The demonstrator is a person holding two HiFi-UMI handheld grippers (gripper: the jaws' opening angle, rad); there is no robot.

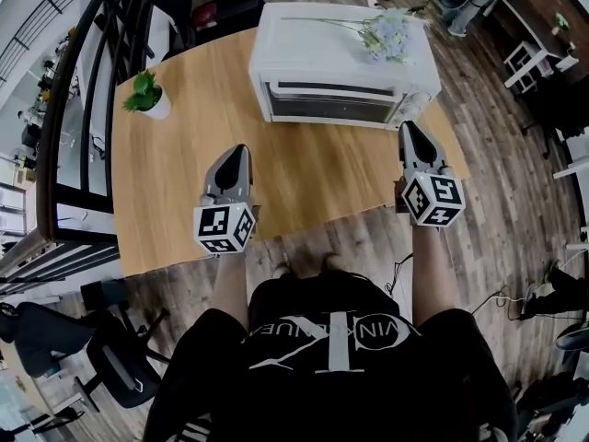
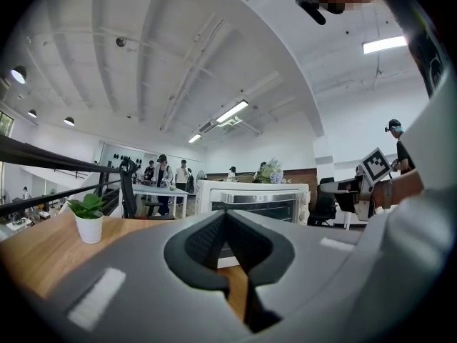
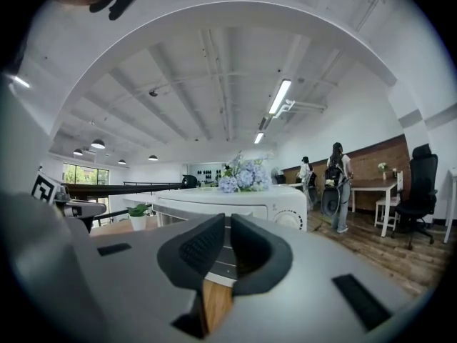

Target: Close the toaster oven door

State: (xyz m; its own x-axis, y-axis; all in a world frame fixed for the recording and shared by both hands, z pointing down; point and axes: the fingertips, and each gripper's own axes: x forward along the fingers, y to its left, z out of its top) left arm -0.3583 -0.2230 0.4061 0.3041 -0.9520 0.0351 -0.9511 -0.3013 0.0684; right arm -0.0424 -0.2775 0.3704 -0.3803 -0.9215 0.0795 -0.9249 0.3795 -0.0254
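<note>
A white toaster oven stands at the far side of the wooden table. Its glass door sits upright against the front, with the handle bar along the top. My left gripper hovers over the table's middle, well short of the oven, jaws shut with nothing between them. My right gripper is just in front of the oven's right front corner by the knobs, also shut and empty. The left gripper view shows the oven beyond the left gripper. In the right gripper view the oven looms beyond the right gripper.
A bunch of pale blue artificial flowers lies on the oven's top. A small potted plant stands at the table's left. A dark railing runs along the left, and an office chair is at the lower left. People stand in the background.
</note>
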